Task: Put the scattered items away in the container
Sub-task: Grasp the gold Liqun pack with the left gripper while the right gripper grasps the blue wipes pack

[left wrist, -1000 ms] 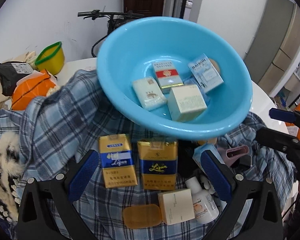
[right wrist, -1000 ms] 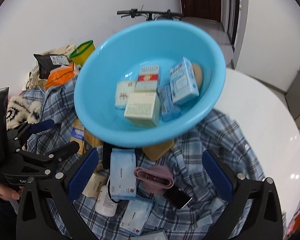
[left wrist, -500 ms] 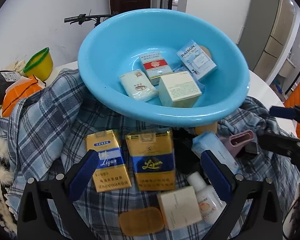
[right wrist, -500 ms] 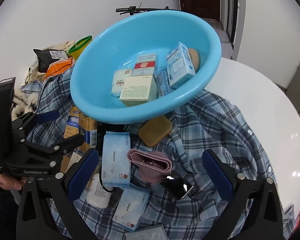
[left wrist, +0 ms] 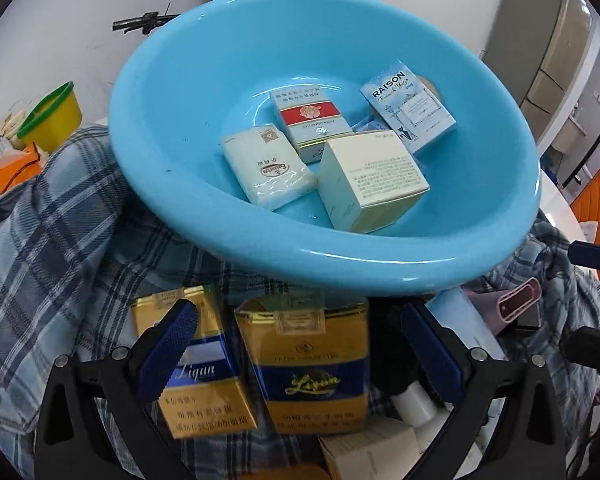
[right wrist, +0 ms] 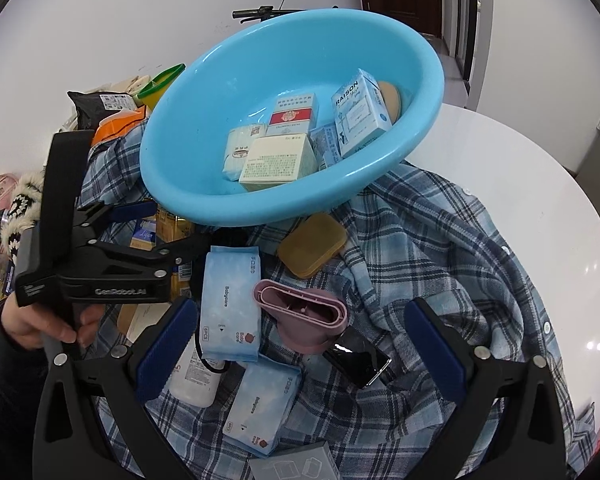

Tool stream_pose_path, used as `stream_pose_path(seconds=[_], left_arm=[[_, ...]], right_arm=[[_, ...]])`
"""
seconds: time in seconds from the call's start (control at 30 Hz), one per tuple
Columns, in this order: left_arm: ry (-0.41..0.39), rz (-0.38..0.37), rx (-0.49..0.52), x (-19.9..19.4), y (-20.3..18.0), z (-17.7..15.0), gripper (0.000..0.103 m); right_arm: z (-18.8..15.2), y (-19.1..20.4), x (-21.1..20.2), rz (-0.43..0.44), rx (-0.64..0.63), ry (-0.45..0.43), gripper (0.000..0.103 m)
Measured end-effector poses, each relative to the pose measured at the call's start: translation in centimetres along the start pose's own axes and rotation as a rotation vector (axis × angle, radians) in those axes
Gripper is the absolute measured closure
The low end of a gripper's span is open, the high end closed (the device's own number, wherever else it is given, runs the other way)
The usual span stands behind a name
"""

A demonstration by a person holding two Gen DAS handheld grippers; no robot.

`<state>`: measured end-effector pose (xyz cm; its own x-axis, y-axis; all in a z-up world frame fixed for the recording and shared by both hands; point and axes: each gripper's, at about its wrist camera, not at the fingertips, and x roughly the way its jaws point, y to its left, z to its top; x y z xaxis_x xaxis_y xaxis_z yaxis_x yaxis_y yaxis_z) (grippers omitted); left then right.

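Note:
A light blue basin [left wrist: 188,92] [right wrist: 204,92] rests tilted on a plaid shirt [right wrist: 440,240] and holds several small boxes and packs. My left gripper [left wrist: 300,352] [right wrist: 172,226] is open low over two gold cigarette packs; one pack [left wrist: 312,364] lies between its fingers, and the other [left wrist: 208,396] lies partly under the left finger. My right gripper [right wrist: 302,346] is open above a pink case [right wrist: 300,312], two blue wipes packs [right wrist: 230,300] [right wrist: 260,408] and a black phone [right wrist: 358,360]. Nothing is held.
A tan soap box [right wrist: 312,244] lies by the basin's front edge, and a white bottle [right wrist: 194,380] lies by my right gripper's left finger. A yellow tub [left wrist: 52,120] and bags sit far left. The bare white tabletop [right wrist: 520,152] runs along the right. A hand [right wrist: 40,328] holds the left gripper.
My left gripper has moved forward and down, so the gold packs now sit between its fingers. The right gripper has drawn back a little over the wipes and pink case. Both stay open.

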<state>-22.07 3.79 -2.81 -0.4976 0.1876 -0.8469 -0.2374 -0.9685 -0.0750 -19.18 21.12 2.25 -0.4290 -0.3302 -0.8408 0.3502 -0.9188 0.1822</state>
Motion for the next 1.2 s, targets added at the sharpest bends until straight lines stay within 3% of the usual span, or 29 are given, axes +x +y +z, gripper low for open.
stream_pose_path(seconds=[0.03,0.07,0.1,0.3,0.43,0.7,1.03,1.2], left_arm=[[-0.006,-0.003,0.005,-0.1,-0.1,0.0,0.012],[-0.011,-0.012,0.009,-0.2,-0.1,0.0,0.043],[-0.009,-0.017,0.01,-0.3,-0.2,0.1,0.047],[-0.056,0.03,0.057,-2.6,-0.4,-0.3,0.046],[-0.047,-0.014,0.023,-3.8,0.2,-0.8,0.046],[-0.096,-0.005,0.021,-7.2,0.8,-2.3,0.046],[-0.161,0.007,0.01,-10.6,1.9,-3.0,0.046],[-0.148,-0.005,0.014,-10.4,1.9,-3.4,0.045]], right_arm=[[0.0,-0.1,0.0,0.0,0.0,0.001,0.0],[-0.1,-0.1,0.0,-0.002,0.001,0.001,0.0],[-0.1,-0.2,-0.1,-0.004,0.005,0.0,0.0],[-0.4,-0.7,-0.5,-0.004,0.019,-0.016,0.0],[-0.9,-0.8,-0.3,-0.003,0.013,-0.007,0.0],[-2.9,-1.1,0.2,-0.016,-0.017,0.025,0.0],[-4.1,1.1,1.1,0.081,-0.045,0.035,0.0],[-4.0,3.0,1.7,0.113,-0.076,0.034,0.0]])
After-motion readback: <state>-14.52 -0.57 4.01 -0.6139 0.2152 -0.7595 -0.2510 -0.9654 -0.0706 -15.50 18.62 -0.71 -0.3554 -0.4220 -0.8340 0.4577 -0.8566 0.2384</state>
